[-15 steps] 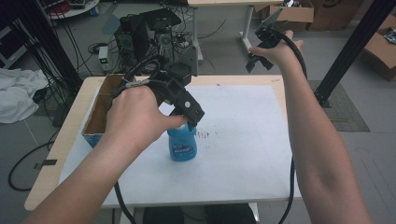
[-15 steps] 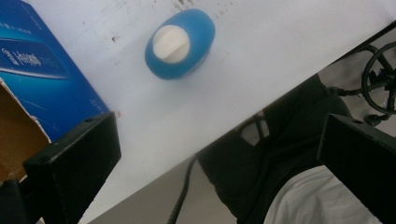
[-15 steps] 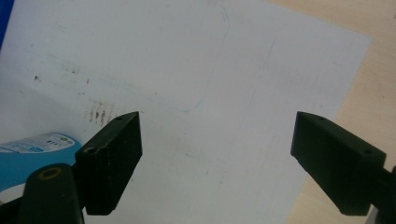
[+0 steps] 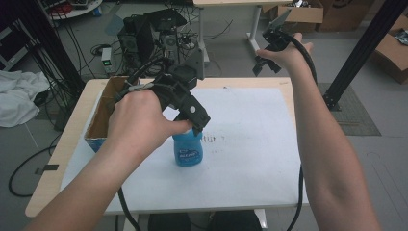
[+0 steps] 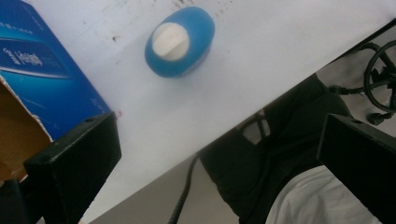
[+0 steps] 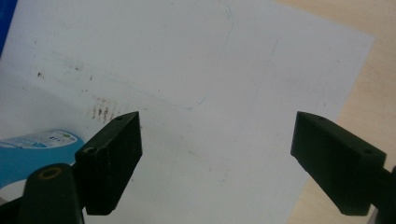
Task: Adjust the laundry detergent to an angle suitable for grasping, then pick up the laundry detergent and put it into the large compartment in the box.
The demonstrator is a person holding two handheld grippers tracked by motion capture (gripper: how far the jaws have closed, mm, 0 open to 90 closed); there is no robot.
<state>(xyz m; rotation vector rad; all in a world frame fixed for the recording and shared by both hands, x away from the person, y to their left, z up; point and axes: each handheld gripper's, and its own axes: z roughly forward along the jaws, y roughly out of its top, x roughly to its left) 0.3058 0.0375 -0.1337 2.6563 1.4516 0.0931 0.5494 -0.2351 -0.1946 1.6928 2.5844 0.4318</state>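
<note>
A blue bottle (image 4: 187, 151) with a white cap (image 5: 171, 41) stands upright on the white sheet (image 4: 250, 144) near the table's middle. My left gripper (image 4: 196, 119) hovers just above it, and its view looks down on the bottle (image 5: 180, 42). That gripper (image 5: 217, 156) is open with nothing between its jaws. My right gripper (image 4: 267, 52) is raised beyond the table's far right edge. It (image 6: 217, 161) is open and empty, and the bottle (image 6: 32, 151) lies at the lower left of its view.
An open blue cardboard box (image 4: 102, 118) sits at the left of the table, close to the bottle; its side (image 5: 39, 70) shows beside the left jaw. Bare wood (image 6: 373, 65) borders the sheet. Equipment and cables (image 4: 144, 33) stand on the floor behind the table.
</note>
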